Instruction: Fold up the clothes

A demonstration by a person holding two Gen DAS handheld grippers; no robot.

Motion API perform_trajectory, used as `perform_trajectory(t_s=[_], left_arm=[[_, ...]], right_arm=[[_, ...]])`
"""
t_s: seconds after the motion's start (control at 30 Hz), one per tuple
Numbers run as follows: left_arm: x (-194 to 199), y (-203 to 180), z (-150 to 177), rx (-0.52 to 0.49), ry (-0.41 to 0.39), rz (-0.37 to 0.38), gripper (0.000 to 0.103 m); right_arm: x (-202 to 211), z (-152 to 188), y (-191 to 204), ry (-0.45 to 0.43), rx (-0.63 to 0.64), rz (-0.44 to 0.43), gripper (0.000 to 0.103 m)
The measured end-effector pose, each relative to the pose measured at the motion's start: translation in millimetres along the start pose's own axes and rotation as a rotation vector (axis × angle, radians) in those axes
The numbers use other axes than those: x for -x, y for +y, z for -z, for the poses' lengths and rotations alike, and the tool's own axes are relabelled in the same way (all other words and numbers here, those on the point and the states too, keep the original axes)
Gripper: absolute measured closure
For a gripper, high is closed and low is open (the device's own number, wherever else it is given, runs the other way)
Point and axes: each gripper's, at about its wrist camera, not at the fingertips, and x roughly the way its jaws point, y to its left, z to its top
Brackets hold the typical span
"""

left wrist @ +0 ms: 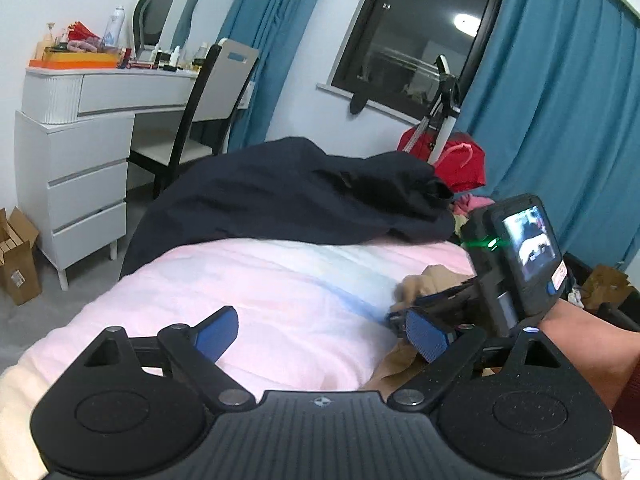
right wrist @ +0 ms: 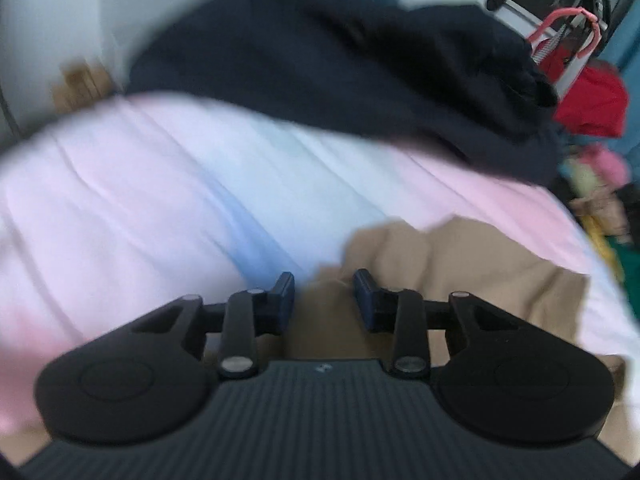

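1. Nearest, the left gripper (left wrist: 322, 334) hangs with its blue-padded jaws spread wide over the pink and pale-blue bedcover (left wrist: 256, 280), holding nothing.
2. The right gripper (right wrist: 324, 300) has its jaws parted with a gap between them, poised over the crumpled tan fabric garment (right wrist: 460, 264). The blurred view does not show the pads pinching the cloth, so I judge it as not gripping.
3. The tan garment lies rumpled on the near right part of the bedcover with no neat fold visible. Folding looks barely begun, and nearly all of it remains.
4. Farther back, a large dark navy garment (left wrist: 296, 192) lies heaped across the bed, also unfolded.
5. Beyond it, a red bag (left wrist: 460, 160) sits by the curtain; its contents cannot be made out.
6. On the floor at far left, an open cardboard box (left wrist: 18, 256) holds what appear to be flat brown pieces.
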Motion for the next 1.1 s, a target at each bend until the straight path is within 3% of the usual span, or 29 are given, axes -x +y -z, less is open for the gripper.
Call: perform_trajectory(t_s=[0.07,0.17,0.2,0.33,0.57,0.67,0.77,0.83,0.9,0.93,1.1], left_arm=[[0.6,2.4,0.5,0.009,0.003,0.001,0.01],[-1.2,3.2,2.0,0.03,0.006,0.001,0.01],[-1.3,3.3,2.5,0.038,0.006,0.0,0.01],[5.9,6.9,1.1,0.06,-0.012,-0.016,0.01],[12.8,19.9,0.1,0.138,-0.037,-0.084,0.01],[14.5,25.9,-0.2,0.159,-0.049,-0.114,0.01],[12.8,28.4,-1.3,0.152,-0.051,-0.141,0.01],[11.6,29.3,-0.4,0.152,-0.049,-0.153,0.01],[11.4,30.1,0.1,0.156,-0.048,-0.152,0.01],[11.4,30.0,0.0,0.155,-0.048,-0.151,0.01],[12.7,25.6,0.7,0.137,-0.04,-0.132,0.01]], right_arm=[[-6.7,4.8,-4.1,0.032,-0.002,0.061,0.068],[0.1,8.3,-13.9,0.016,-0.071,0.072,0.07],[2.5,8.8,-16.7,0.01,-0.095,0.074,0.083],[23.8,1.0,-23.2,-0.068,-0.249,0.045,0.096],[44.0,-42.5,-46.0,-0.252,-0.557,-0.126,0.096],[29.1,-59.5,-51.5,-0.293,-0.684,-0.197,0.096],[2.6,-66.4,-48.9,-0.28,-0.753,-0.275,0.092],[-8.7,-67.0,-47.2,-0.266,-0.757,-0.303,0.079],[-4.9,-61.3,-43.2,-0.3,-0.733,-0.324,0.014],[-1.1,-58.0,-40.9,-0.323,-0.716,-0.33,0.009],[39.4,-35.8,-24.4,-0.455,-0.496,-0.222,0.01]])
